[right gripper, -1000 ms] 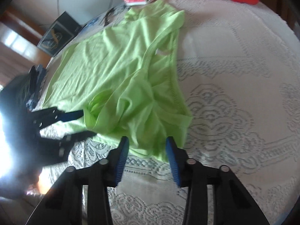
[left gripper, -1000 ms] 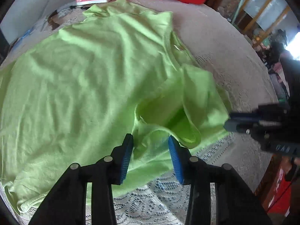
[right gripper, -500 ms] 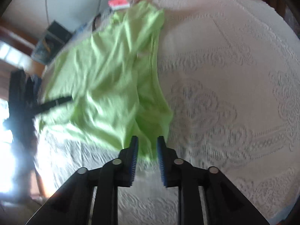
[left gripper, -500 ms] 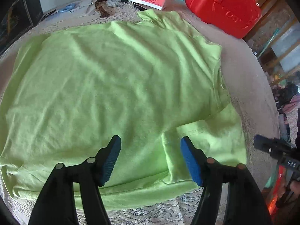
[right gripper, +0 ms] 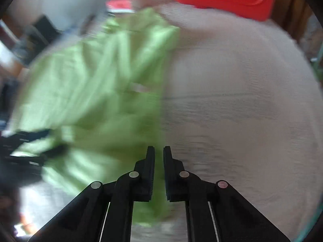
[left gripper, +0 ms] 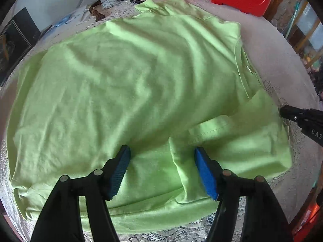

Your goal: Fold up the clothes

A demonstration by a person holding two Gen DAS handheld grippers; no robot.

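Two tools work over a lime-green shirt (left gripper: 131, 84) spread flat on the lace-covered worktop (left gripper: 268, 46). Left tool (left gripper: 162, 151) hovers above the near hem, pads spread wide, holding nothing. Right tool (right gripper: 159, 151) is pinched nearly closed on the shirt's edge, its view blurred. One sleeve (left gripper: 242, 141) lies folded inward.

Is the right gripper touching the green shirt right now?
Cannot tell. The right wrist view is motion-blurred; the right gripper is nearly closed at the green shirt's edge, but pinched fabric isn't clear.
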